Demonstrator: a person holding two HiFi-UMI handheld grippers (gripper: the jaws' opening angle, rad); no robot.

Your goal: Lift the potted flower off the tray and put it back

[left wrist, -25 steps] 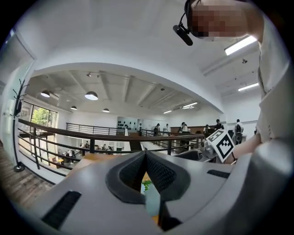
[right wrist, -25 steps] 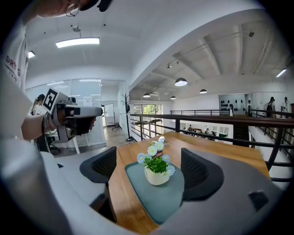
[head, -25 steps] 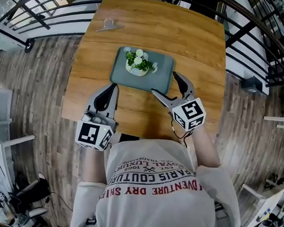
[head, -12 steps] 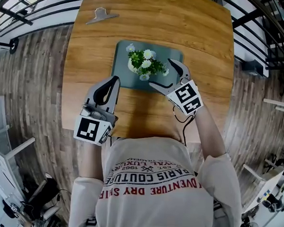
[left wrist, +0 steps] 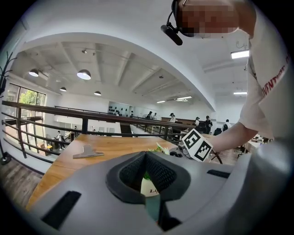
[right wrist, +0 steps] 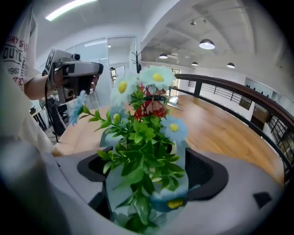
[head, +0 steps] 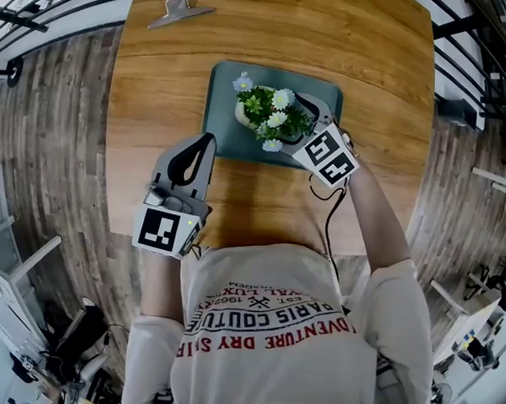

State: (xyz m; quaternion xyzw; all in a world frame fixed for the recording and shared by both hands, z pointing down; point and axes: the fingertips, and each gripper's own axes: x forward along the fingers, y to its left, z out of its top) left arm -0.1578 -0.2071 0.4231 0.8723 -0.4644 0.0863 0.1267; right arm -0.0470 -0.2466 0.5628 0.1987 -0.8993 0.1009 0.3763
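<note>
Straddling the leafy potted flower (head: 269, 116), right gripper (head: 294, 123) fingers just widened; left gripper (head: 205, 145) fingers together.

I'm seeing the grey left gripper (head: 209, 138) and right gripper (head: 294, 119) carrying black-and-white marker cubes (head: 166, 231), a white lettered T-shirt (head: 264, 340) showing.

The tray (head: 218, 128) lies on the bench (head: 379, 186), a bit past the middle, and the potted flower (head: 269, 114) stands on the tray, near its middle. A clip (head: 176, 9) lies on the bench at the far left corner, well apart from the tray. The left claw (head: 204, 140) is over the bench, just before the tray's near left corner, and the right claw (head: 292, 122) reaches over the tray's right side with the flower's leaves between its jaws, which have just been opening wider.
</note>
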